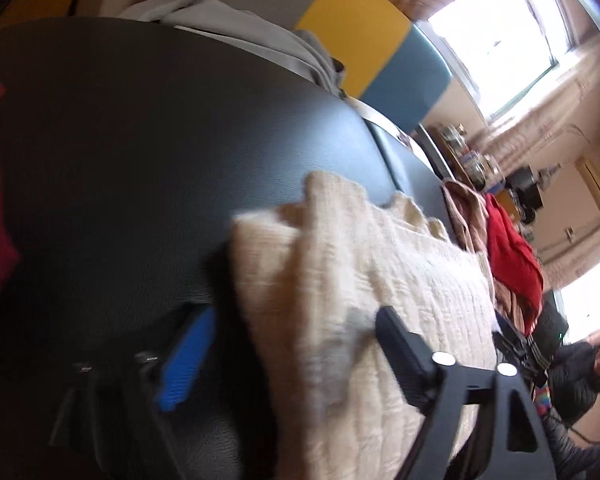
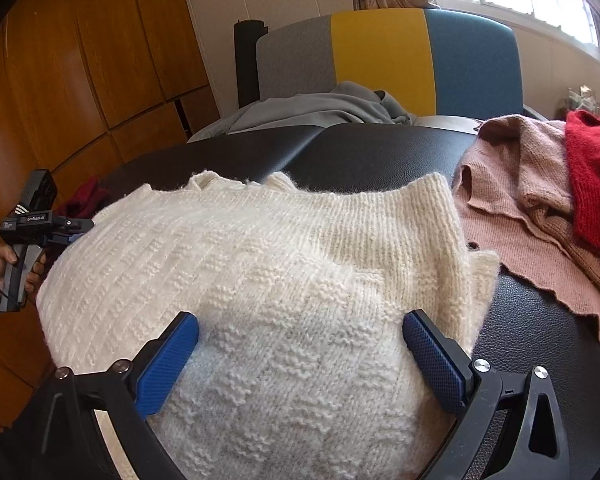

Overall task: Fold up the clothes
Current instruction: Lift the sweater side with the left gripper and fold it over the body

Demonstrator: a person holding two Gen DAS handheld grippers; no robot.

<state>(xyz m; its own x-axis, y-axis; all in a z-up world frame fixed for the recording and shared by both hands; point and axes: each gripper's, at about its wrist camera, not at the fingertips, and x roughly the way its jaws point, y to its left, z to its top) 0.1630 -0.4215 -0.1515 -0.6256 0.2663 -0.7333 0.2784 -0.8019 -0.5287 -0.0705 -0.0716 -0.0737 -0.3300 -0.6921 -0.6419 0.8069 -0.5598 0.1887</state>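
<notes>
The cream knit sweater [image 2: 260, 264] lies on the black padded worktop [image 2: 360, 156], already doubled over at least in part: on its right side I can see layered edges stacked one over another. It is a chunky, textured knit, so I expect it to be soft, limp and fairly bulky, stretching and sagging if lifted by 1 point. It should not slip in the ribbed pads. Best hold, I judge, is a pinch through a folded edge or a corner, taking all layers together, with both grippers spaced apart so the span stays flat.

My right gripper [image 2: 300, 344] hovers low over the near part of the sweater, its 2 blue fingers [image 2: 168, 364] spread wide with only knit between them, gripping nothing. My left gripper [image 1: 284, 344] sits at the sweater's left edge. That view is blurred, but the fabric seems to pass between its spread fingers [image 1: 188, 356]; I cannot tell whether they are closing on it.

Just right of the sweater lies a pink knit [image 2: 516, 184] with a red garment [image 2: 596, 176] on it. A grey garment [image 2: 324, 108] lies beyond the worktop, before a grey, yellow and blue panel [image 2: 384, 60].
</notes>
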